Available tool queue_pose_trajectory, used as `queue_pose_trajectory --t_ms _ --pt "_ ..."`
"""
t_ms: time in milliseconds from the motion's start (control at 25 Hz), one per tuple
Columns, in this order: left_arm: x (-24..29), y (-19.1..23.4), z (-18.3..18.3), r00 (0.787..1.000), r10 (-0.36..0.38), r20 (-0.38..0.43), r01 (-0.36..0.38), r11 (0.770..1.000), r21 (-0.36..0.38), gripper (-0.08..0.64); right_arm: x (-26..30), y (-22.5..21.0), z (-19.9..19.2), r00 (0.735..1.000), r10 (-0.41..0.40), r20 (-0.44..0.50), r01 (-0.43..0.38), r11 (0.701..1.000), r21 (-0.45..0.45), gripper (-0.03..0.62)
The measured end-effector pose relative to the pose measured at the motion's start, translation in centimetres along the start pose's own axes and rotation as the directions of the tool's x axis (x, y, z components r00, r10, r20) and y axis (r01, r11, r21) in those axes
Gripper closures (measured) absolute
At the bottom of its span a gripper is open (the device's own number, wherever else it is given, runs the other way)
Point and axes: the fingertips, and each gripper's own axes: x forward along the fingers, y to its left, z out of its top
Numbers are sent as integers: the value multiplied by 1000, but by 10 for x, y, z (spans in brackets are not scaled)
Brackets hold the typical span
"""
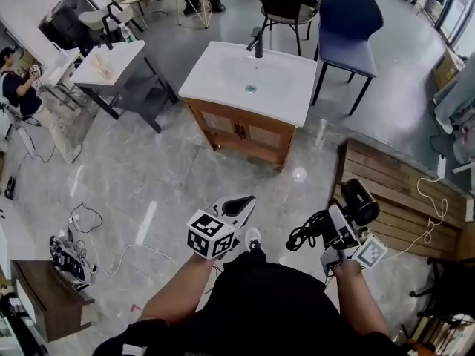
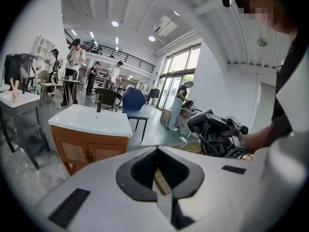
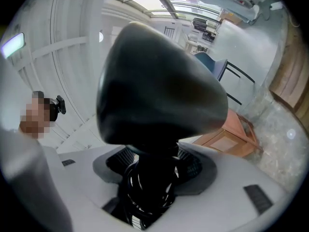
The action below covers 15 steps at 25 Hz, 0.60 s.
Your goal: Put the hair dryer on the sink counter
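A black hair dryer (image 1: 360, 201) is held upright in my right gripper (image 1: 340, 225), whose jaws are shut on its handle, with the coiled black cord (image 1: 304, 236) bunched beside it. In the right gripper view the hair dryer (image 3: 159, 86) fills the middle, above the right gripper (image 3: 152, 166). The hair dryer (image 2: 212, 129) also shows at the right of the left gripper view. The white sink counter (image 1: 215, 84) with a black faucet (image 1: 257, 43) stands on a wooden cabinet, ahead across the floor. My left gripper (image 1: 241, 206) is shut and holds nothing; beyond the left gripper (image 2: 157, 151) lies the sink counter (image 2: 91, 122).
A blue chair (image 1: 349, 21) stands right of the sink and a black chair (image 1: 286, 10) behind it. A slatted wooden platform (image 1: 404, 191) lies at my right. A small white table (image 1: 111, 61) is at the left, with cables (image 1: 82, 221) on the floor. People work in the background.
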Motion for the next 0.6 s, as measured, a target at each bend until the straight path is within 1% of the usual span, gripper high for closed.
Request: queue_pose_trajectory --t_ms 120,320,400,600 --pt "2 29 15 1000 -5 11 5 1000 8 560 31 -8 2 1000 -17 -9 17 1000 -22 347" --pt "8 73 30 1000 3 19 -3 1000 11 560 68 -12 4 1000 -10 1 10 999 -43 347" --pt "12 83 31 1000 -2 11 2 1000 4 560 78 -16 6 1000 -15 9 15 999 -42 347" --pt "26 91 34 999 -38 -15 38 999 0 560 93 -27 16 999 -33 26 34 999 -41 347"
